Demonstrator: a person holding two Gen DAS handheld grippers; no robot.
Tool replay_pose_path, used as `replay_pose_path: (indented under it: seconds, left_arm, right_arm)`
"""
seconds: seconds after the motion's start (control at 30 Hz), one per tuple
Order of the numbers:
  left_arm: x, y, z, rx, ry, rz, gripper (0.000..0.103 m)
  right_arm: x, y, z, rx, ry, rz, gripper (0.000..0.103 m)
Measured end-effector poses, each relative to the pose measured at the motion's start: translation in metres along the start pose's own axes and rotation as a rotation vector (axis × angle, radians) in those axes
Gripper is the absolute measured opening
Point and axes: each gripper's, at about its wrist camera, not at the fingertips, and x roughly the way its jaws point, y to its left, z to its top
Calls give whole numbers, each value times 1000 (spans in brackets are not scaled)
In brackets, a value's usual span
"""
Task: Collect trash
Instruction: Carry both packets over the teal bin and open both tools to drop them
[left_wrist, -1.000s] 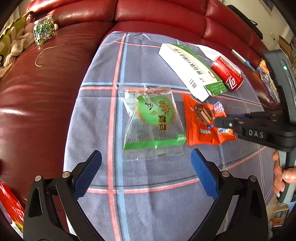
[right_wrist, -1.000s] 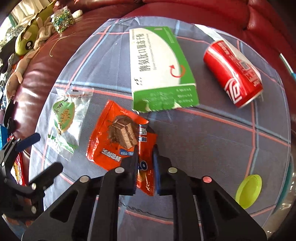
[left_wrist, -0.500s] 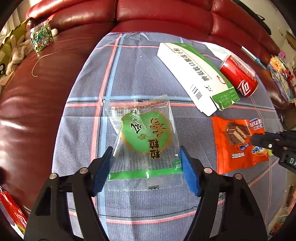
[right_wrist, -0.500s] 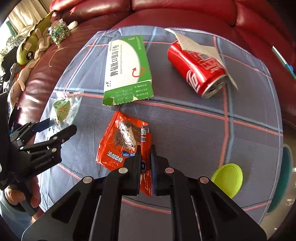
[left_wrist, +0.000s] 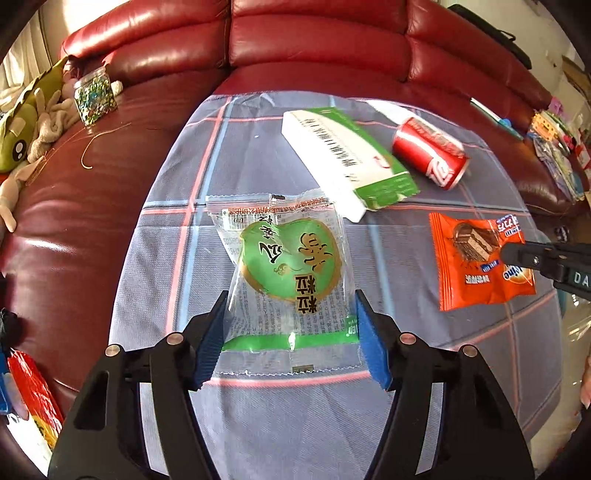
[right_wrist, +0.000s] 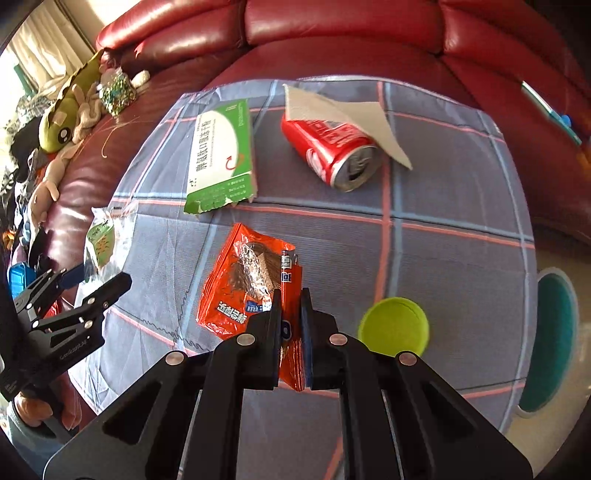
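Note:
A clear snack wrapper with a green heart label (left_wrist: 288, 258) hangs between the blue pads of my left gripper (left_wrist: 290, 299). The jaws are closing and the pads touch both its side edges. In the right wrist view that wrapper (right_wrist: 101, 240) stands tilted up off the cloth at the left gripper (right_wrist: 99, 275). My right gripper (right_wrist: 290, 295) is shut on the lower edge of an orange chocolate-wafer wrapper (right_wrist: 243, 288), which hangs crumpled above the cloth. The left wrist view shows the orange wrapper (left_wrist: 476, 273) pinched by the right gripper (left_wrist: 506, 251).
On the checked grey cloth (left_wrist: 258, 147) over the red sofa lie a green-white medicine box (right_wrist: 221, 147), a red can (right_wrist: 328, 147) under a paper napkin (right_wrist: 343, 110), and a yellow-green lid (right_wrist: 393, 326). A plush toy (right_wrist: 62, 114) and a glitter jar (left_wrist: 92, 96) sit at the left.
The left jaws have closed from wide open onto the green wrapper's sides and lifted it. The right gripper has raised the orange wrapper and carried it away from the box.

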Motion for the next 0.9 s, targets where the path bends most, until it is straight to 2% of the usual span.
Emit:
replay_pose_path:
  seconds: [0.33,0.73,0.9]
  left_arm:
    - [-33,-68,-4,51,-33,-64,62]
    - [-49,-172,2,170,-34,-150,62]
    - [-54,-221,8,248,-40,-183,62]
  right_arm:
    - [-44,-49,-22,33,-63,-3,9]
    - [-91,-135,-50,139,-144,-19,9]
    - [-111,-176,-61,189,-178,-42,9]
